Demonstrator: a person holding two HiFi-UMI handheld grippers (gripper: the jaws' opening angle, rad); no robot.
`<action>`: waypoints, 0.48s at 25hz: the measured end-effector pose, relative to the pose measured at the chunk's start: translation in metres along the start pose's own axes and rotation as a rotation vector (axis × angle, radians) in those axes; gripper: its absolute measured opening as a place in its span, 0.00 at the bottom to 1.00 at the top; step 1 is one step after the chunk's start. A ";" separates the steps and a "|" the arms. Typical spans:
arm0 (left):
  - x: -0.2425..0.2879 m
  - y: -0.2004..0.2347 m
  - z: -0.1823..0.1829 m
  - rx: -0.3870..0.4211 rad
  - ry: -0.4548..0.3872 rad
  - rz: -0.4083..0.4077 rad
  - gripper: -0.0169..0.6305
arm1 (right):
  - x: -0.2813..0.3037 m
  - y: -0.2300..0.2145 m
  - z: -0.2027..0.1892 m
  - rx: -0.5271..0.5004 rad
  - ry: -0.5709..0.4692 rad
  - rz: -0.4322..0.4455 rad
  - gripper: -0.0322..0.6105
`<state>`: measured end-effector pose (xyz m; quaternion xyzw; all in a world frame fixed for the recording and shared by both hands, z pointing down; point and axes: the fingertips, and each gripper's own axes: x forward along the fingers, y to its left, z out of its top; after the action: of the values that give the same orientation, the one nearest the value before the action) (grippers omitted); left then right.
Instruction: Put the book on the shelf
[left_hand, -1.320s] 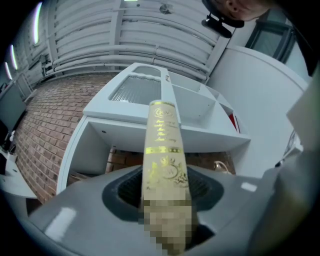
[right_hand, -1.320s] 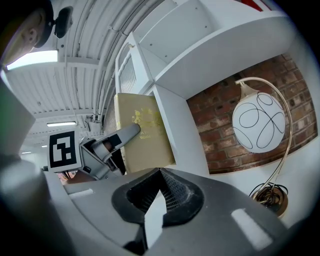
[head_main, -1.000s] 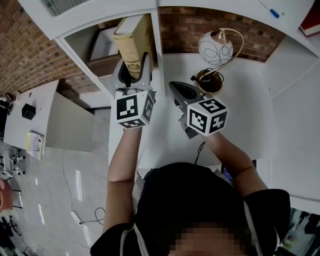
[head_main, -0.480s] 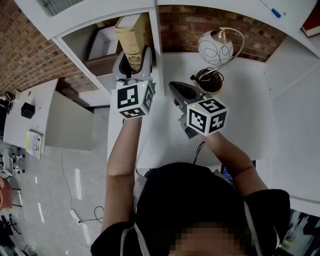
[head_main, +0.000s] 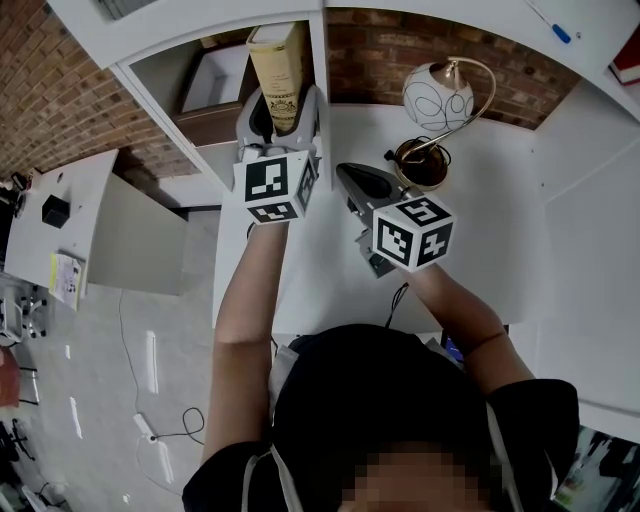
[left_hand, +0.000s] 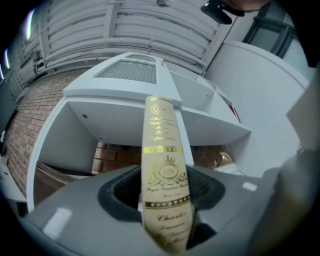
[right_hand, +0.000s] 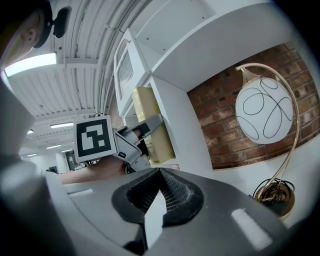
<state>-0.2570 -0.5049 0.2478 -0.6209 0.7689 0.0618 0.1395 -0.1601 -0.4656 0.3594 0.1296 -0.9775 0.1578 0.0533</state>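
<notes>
In the shelf (head_main: 190, 25), book (head_main: 278, 70) (upright) sits in left gripper (head_main: 281, 102).

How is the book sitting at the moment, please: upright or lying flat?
Upright: the book stands on end, spine vertical, inside the shelf compartment.

The left arm (head_main: 245, 290) reaches straight out to the back left corner of the desk (head_main: 490, 230). The left gripper (head_main: 283, 102) points slightly upward, its jaws just eased wider yet seemingly still pressing the upright book (head_main: 277, 55). The right forearm (head_main: 455, 300) is bent, and the right gripper (head_main: 345, 172) hangs roughly level over the desk's middle, jaws together and empty.
</notes>
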 end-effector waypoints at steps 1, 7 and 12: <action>-0.001 0.000 0.000 0.005 0.001 -0.002 0.39 | -0.001 0.000 0.000 0.000 0.000 0.001 0.05; -0.019 -0.009 0.001 -0.009 0.001 -0.064 0.58 | -0.006 -0.001 -0.002 0.002 -0.002 -0.008 0.04; -0.045 -0.014 -0.014 -0.003 0.061 -0.102 0.58 | -0.010 0.003 -0.003 0.001 -0.007 -0.013 0.04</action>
<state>-0.2370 -0.4696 0.2753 -0.6611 0.7400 0.0367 0.1182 -0.1507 -0.4599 0.3596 0.1366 -0.9767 0.1574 0.0509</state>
